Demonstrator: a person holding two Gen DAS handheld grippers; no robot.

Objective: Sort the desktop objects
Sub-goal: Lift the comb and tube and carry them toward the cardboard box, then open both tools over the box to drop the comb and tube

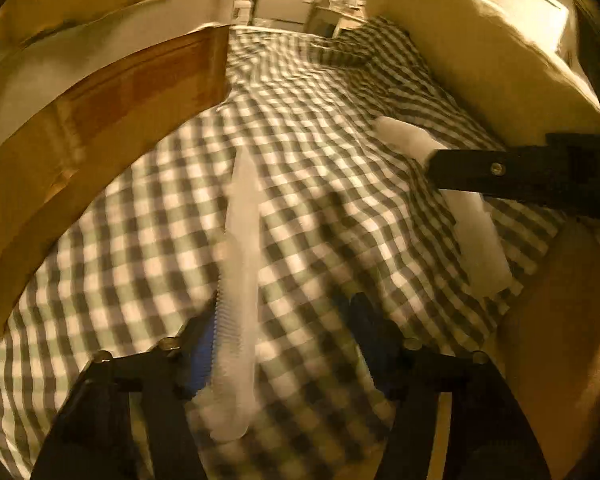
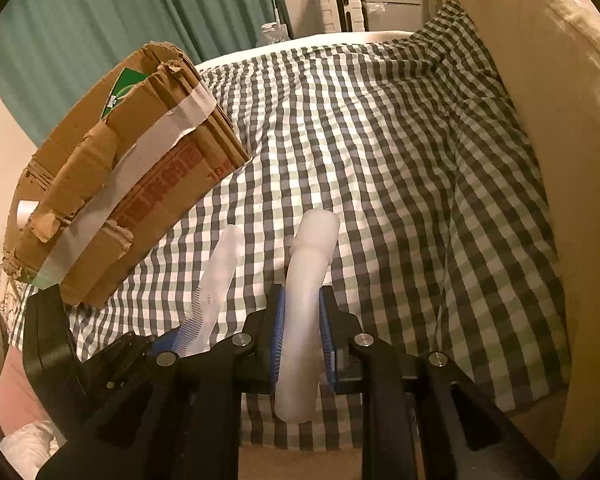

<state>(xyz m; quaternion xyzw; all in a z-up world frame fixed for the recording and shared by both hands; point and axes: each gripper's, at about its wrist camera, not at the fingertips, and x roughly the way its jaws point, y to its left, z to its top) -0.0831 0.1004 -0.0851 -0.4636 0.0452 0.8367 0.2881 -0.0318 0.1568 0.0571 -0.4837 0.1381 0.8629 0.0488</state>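
Nearest, the right gripper (image 2: 300,340) is clamping a white curved tube (image 2: 306,300), its lower end hanging past the checked cloth (image 2: 380,160). Left gripper (image 1: 284,340) is standing apart beside a blurred translucent comb (image 1: 240,280), before the cardboard box (image 2: 140,184).

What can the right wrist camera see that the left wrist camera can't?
Only the right wrist view shows the green curtain and the torn top of the cardboard box.

Only the left wrist view shows the right gripper from the side, and the left gripper open around the translucent comb.

Both show the checked cloth, the box, the comb, the cream cushion and the white tube clamped between the right fingers.
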